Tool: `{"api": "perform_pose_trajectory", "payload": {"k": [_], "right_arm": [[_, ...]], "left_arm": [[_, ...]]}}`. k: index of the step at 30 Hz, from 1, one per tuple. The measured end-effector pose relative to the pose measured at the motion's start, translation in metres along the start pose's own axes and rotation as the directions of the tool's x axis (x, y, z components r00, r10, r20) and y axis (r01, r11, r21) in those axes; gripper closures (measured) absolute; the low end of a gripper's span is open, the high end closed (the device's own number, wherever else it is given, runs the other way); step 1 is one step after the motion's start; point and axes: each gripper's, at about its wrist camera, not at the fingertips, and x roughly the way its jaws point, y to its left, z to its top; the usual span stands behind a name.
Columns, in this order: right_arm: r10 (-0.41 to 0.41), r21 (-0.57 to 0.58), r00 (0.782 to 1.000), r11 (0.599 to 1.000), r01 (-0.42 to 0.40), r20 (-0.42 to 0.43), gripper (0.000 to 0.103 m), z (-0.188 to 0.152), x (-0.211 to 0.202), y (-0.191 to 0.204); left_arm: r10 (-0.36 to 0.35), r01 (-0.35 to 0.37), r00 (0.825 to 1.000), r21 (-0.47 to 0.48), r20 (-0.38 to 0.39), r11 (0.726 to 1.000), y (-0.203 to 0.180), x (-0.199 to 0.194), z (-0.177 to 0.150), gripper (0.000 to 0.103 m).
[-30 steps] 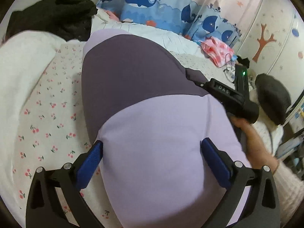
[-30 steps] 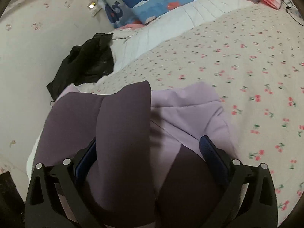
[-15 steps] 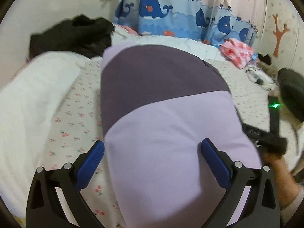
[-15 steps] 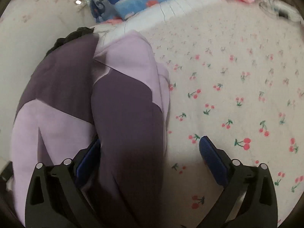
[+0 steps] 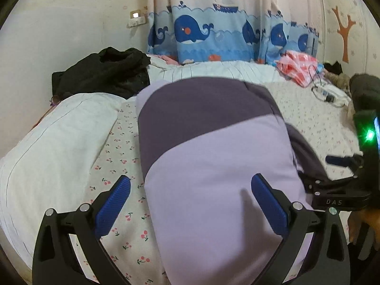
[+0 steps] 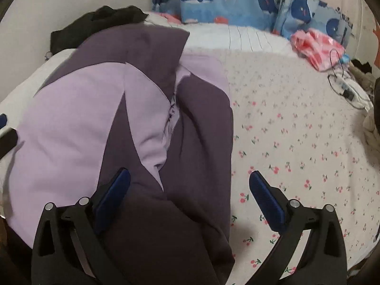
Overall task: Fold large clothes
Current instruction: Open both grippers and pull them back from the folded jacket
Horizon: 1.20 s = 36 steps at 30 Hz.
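The folded two-tone purple garment lies on the cherry-print bedsheet. The left gripper and right gripper both hover above it, jaws spread wide, holding nothing. A black clothes pile sits at ten o'clock.

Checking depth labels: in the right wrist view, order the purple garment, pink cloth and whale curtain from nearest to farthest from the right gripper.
1. Purple garment, under the right gripper, left.
2. Pink cloth, far right on the bed.
3. Whale curtain, behind the bed.

Kid's bedroom: bed w/ cherry-print sheet, whale curtain, tree wall decal.
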Motion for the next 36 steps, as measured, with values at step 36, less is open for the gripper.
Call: {"api": "perform_pose_trajectory", "payload": {"k": [36], "right_arm": [[0.203,-0.088,0.972,0.973,-0.214,-0.116,0.007,0.057,0.029,0.017]], "left_arm": [[0.041,-0.047,0.997,-0.098,-0.067,0.994,0.007,0.063,0.044,0.006]]}}
